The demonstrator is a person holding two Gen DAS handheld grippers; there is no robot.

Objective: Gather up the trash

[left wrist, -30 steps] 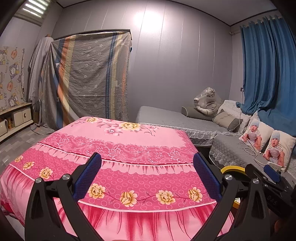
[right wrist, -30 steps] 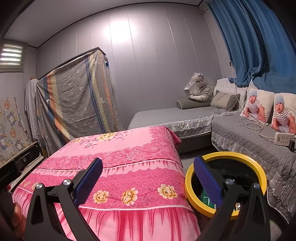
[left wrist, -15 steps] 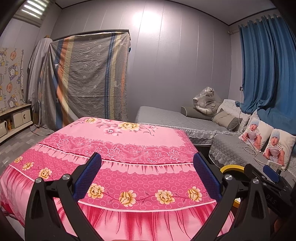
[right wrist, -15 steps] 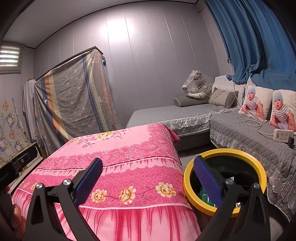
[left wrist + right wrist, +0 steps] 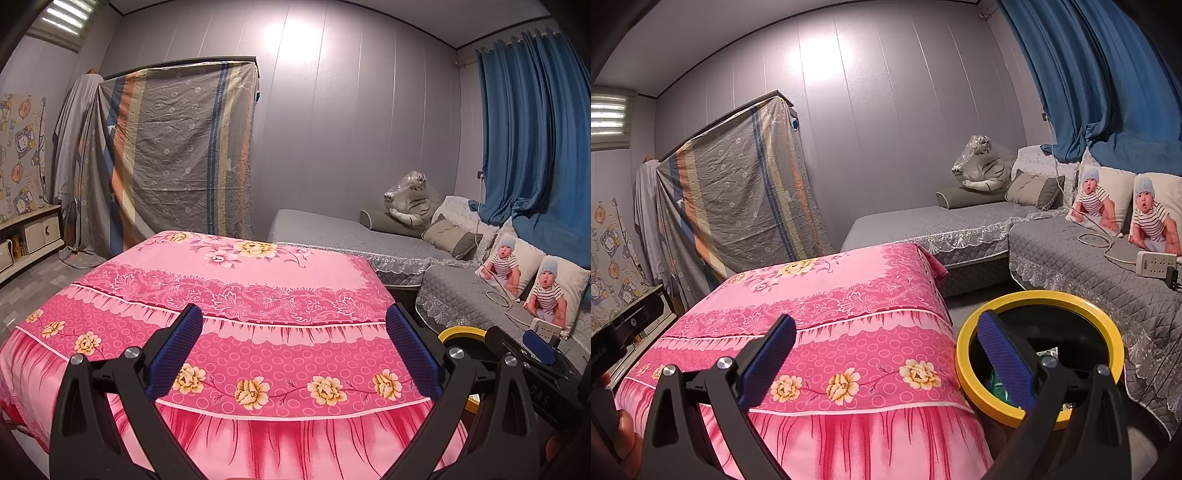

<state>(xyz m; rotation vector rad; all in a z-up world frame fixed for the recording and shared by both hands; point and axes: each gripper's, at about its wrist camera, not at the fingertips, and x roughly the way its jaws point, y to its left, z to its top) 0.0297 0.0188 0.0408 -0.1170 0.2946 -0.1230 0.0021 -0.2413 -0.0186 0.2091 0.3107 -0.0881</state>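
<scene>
Almost nothing has changed in the last second: both views have only drifted a tiny bit, and the room looks the same as a moment ago. The left gripper [image 5: 293,349] sits at the bottom of its frame with its two blue fingers spread wide apart, and nothing is between them. The right gripper [image 5: 886,349] is the same in its own view, wide open and holding nothing. In front of both is a table under a pink flowered cloth [image 5: 236,291], filling the middle and lower left of each frame. I see no scrap of trash lying on the cloth. The bin with the yellow rim [image 5: 1039,354] stands at the lower right of the right wrist view, just beside the corner of the table, and the right gripper's right finger [image 5: 1004,362] crosses in front of its rim. Down inside the bin there is something green [image 5: 999,386] and a few pale bits, so some trash seems to be in there. In the left wrist view only a small piece of the yellow rim [image 5: 461,331] peeks out at the lower right. On the gray sofa [image 5: 1071,251] at the right lies a white power strip [image 5: 1156,263] with its cord, which is not trash. With both grippers empty and nothing moving much, I think the collecting is at a pause or maybe finished, or the person is looking for the next piece.
</scene>
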